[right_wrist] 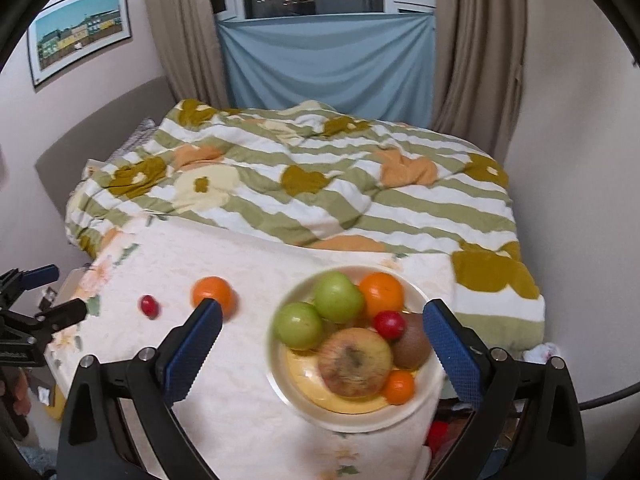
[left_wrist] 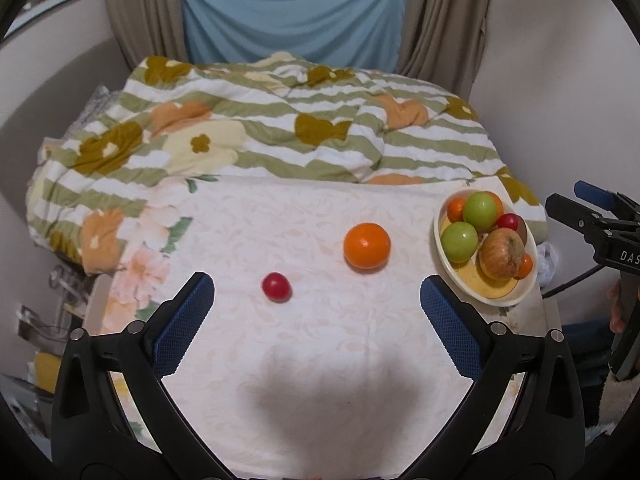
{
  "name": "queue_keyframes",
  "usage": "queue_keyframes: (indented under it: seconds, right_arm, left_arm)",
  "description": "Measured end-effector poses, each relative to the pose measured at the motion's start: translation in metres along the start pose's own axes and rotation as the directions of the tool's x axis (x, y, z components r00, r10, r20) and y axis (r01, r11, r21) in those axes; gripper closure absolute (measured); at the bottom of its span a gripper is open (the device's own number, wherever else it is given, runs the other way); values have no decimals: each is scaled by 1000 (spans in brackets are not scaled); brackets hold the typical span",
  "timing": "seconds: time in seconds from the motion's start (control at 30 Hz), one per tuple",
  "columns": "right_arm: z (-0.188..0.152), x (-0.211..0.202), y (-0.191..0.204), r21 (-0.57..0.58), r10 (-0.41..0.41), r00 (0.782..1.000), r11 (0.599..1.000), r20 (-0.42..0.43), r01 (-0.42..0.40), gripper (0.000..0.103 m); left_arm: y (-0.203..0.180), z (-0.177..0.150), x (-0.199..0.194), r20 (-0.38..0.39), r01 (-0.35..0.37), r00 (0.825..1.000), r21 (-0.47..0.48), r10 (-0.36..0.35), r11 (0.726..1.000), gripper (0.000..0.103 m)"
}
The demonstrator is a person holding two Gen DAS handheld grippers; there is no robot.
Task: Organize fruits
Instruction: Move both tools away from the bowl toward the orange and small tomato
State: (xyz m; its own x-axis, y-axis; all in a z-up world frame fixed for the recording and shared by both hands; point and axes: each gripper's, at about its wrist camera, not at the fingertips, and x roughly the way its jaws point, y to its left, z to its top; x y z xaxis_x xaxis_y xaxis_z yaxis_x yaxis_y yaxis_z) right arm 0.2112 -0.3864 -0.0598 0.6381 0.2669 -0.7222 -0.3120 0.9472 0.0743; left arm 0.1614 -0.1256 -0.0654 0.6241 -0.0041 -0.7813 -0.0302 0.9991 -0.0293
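fruits, round and glossy, fill a smooth cream bowl [right_wrist: 424, 300]; left gripper [left_wrist: 316, 300] and right gripper [right_wrist: 322, 322] both released.

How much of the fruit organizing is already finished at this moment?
Mostly done: the bowl already holds two green apples, a big reddish apple, oranges, a kiwi and a small red fruit. Nothing is in hand: the left gripper and right gripper are both open and empty. Left: the orange and the red fruit on the tablecloth.
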Motion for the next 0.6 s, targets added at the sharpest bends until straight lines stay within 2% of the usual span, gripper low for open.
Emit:
queue_keyframes:
  seconds: [0.17, 0.33, 0.53, 0.6]
  right_arm:
    - [10, 3, 28, -57, 83, 997, 995, -1, -83, 3]
    - [19, 22, 60, -119, 130, 991, 984, -23, -132, 3]
    - [25, 57, 83, -122, 147, 985, 980, -87, -157, 3]
    - [25, 71, 88, -118, 146, 982, 980, -122, -160, 3]
  left_arm:
    - [14, -5, -12, 10, -53, 999, -30, 53, 998, 0]
    - [36, -11, -7, -27, -85, 996, -77, 83, 993, 0]
    - [62, -14, 19, -91, -107, 991, -126, 96, 986, 0]
    - [69, -15, 31, -119, -97, 990, -149, 79, 984, 0]
